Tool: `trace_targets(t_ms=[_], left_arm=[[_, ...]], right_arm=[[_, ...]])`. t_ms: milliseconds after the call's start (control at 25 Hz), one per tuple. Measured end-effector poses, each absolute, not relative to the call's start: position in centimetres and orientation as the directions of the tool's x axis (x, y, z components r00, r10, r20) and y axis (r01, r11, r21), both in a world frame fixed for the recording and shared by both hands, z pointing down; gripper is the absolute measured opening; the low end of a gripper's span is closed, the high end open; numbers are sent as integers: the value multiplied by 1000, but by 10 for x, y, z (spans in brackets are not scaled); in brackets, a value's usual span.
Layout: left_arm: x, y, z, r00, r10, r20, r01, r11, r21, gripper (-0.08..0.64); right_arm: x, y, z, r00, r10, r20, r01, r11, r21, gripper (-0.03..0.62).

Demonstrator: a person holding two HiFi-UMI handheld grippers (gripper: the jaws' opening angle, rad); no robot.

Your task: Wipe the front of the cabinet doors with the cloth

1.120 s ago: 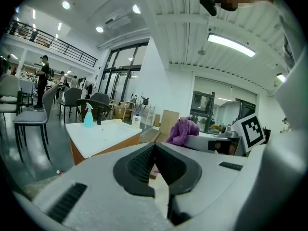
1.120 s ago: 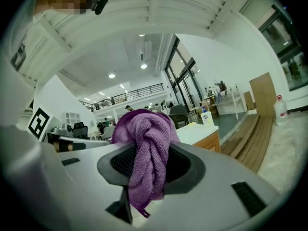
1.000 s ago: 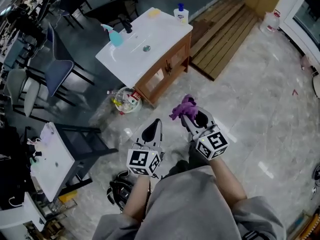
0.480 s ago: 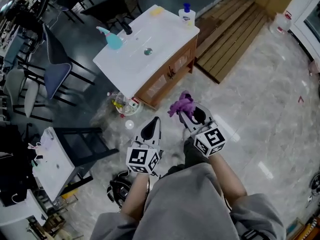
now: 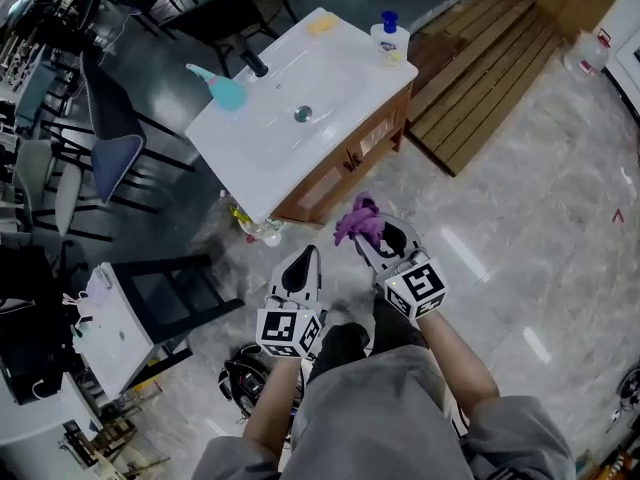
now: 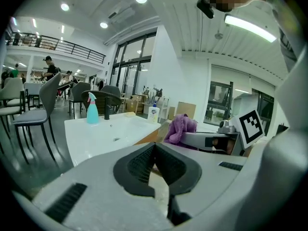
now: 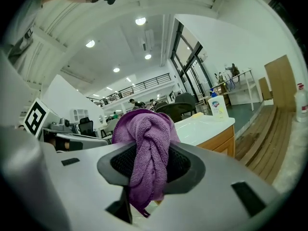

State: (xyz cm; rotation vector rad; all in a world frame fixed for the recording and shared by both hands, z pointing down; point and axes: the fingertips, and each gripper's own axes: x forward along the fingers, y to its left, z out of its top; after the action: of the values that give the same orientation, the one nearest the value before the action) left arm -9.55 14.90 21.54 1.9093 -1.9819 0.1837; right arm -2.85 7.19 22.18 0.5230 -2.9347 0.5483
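Purple cloth (image 5: 358, 218) is pinched in right gripper (image 5: 374, 232) fingers, ready for cabinet doors (image 5: 348, 160) at 12 o'clock; left gripper (image 5: 306, 254) fingers closed, empty.

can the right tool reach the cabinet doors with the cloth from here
Probably yes: the right tool, shut on the cloth, faces the cabinet doors with only bare floor between.

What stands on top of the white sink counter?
A teal spray bottle, a black faucet, a blue-capped pump bottle and a small yellow item. Inside the cabinet below cannot be seen: its doors hide it.
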Motion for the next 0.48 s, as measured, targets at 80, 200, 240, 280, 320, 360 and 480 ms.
trace_targets(t_ms=[80, 200, 240, 280, 320, 360, 480], left_arm=[[-104, 143, 226, -24, -930, 367, -983, 88, 158, 8], [-120, 137, 243, -47, -924, 379, -983, 110, 148, 8], [-125, 136, 249, -51, -923, 382, -983, 114, 144, 8], [-131, 135, 256, -52, -921, 387, -983, 116, 142, 8], [-135, 135, 263, -51, -918, 393, -983, 115, 141, 8], [-139, 135, 270, -47, -916, 398, -984, 112, 141, 8], [-150, 137, 290, -36, -911, 411, -985, 103, 141, 8]], right_arm=[[-39, 70, 232, -939, -294, 179, -338, 882, -328, 143], [-54, 66, 250, -939, -289, 187, -338, 879, -336, 143], [-59, 65, 256, -938, -293, 186, -341, 875, -342, 143], [-64, 64, 262, -937, -297, 186, -345, 872, -346, 143], [-69, 64, 268, -935, -301, 187, -350, 870, -347, 143], [-73, 65, 274, -933, -305, 190, -355, 869, -345, 143], [-83, 69, 293, -927, -317, 200, -369, 867, -335, 143]])
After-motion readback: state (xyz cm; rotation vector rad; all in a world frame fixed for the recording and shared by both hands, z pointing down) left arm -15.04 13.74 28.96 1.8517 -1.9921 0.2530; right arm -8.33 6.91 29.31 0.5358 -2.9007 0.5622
